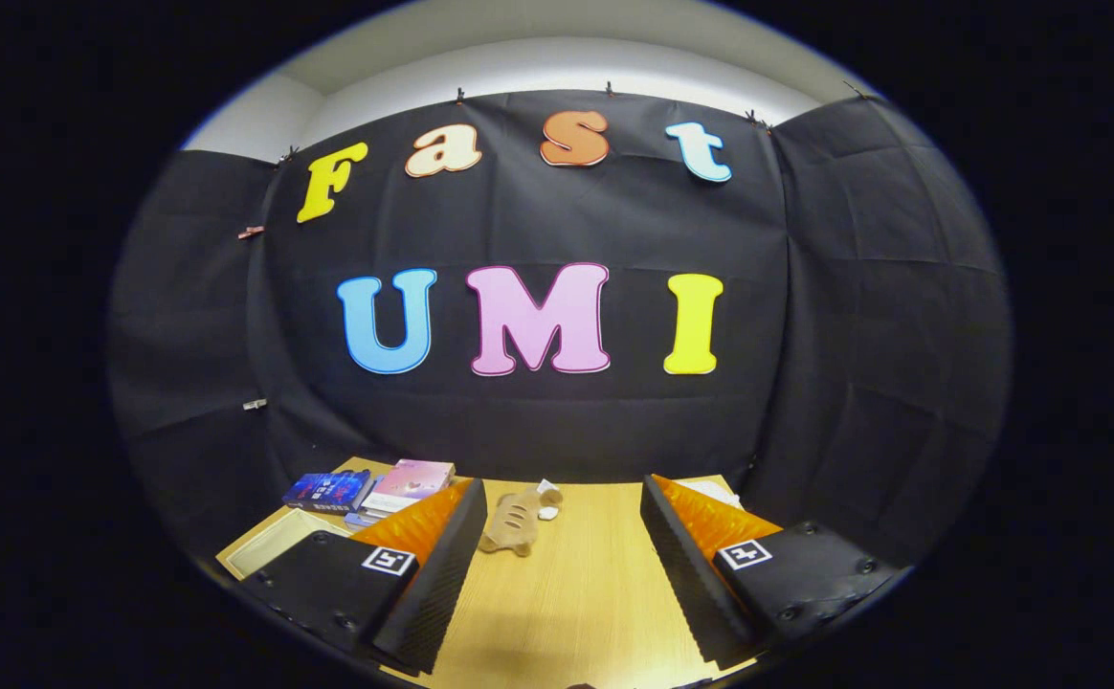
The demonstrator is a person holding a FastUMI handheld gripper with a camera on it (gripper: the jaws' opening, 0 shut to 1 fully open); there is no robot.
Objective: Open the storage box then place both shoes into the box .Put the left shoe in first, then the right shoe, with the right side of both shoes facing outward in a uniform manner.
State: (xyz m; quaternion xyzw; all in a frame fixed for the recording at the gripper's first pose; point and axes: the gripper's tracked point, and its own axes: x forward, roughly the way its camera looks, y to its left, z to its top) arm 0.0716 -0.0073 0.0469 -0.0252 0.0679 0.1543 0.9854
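My gripper [562,522] is open, its two fingers spread wide above a wooden table [576,593] with nothing between them. Beyond the left finger [442,565], near the back of the table, lies a small tan object [514,522] shaped like a shoe or a soft toy; I cannot tell which. A small white thing [548,502] sits right behind it. A white edge [715,491] peeks out behind the right finger [686,555].
Books lie at the table's far left: a dark blue one [327,491] and a pink one [411,481] on a stack. A pale flat tray or lid [275,541] sits by the left edge. Black cloth closes the booth behind and at both sides.
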